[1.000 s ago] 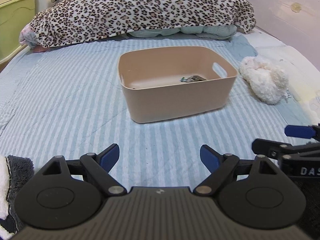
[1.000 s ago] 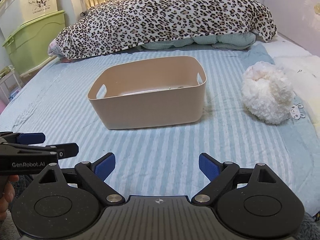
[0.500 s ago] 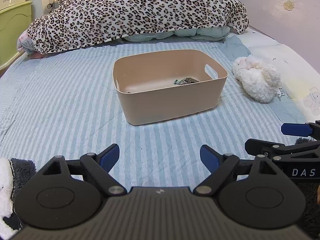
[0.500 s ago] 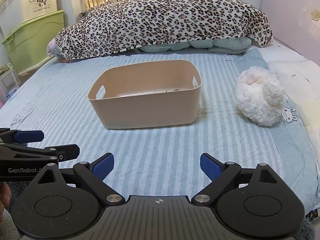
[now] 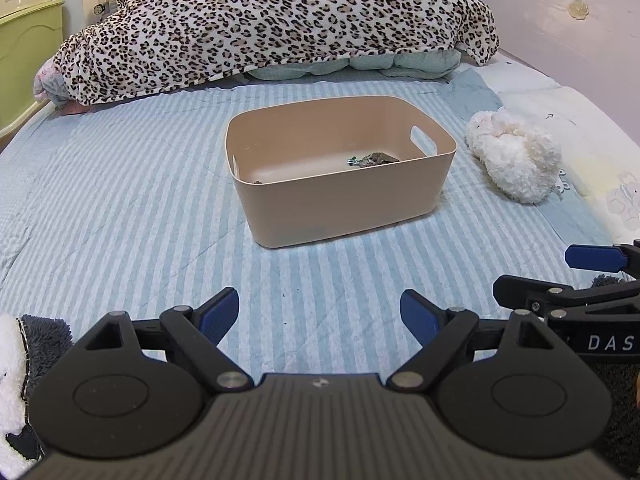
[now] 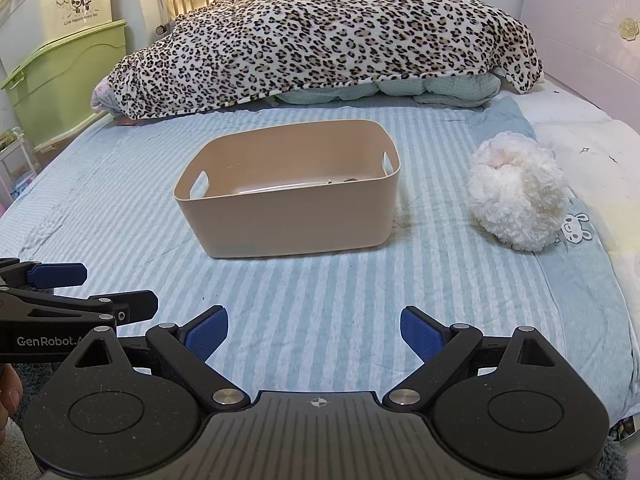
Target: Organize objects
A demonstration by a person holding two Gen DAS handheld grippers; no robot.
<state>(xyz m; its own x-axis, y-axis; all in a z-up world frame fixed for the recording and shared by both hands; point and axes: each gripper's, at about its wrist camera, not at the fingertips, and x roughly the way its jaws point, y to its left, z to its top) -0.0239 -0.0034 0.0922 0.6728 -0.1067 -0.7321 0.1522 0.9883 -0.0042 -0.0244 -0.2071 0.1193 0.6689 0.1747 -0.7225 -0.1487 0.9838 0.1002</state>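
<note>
Both grippers spread wide, gripping nothing: left gripper [image 5: 319, 312], right gripper [image 6: 314, 330], low over the striped sheet [image 6: 320, 280]. Grey-white plush [image 5: 24, 360] at near left edge. Mid-bed: beige bin [image 6: 288, 204] holding small dark scraps [image 5: 372, 159]. White fluffy toy [image 6: 516, 196] lies just right of bin, outside it. Leopard blanket [image 6: 320, 36] behind. Judgement: partly sorted; both plush items left out.

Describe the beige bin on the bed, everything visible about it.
The beige bin is a rounded rectangular tub, apparently smooth plastic, with a cut-out handle slot in each short end. It stands upright and open-topped on the striped blue sheet, apart from the white fluffy toy. A few small dark items lie on its floor. Neither gripper touches it.
</note>
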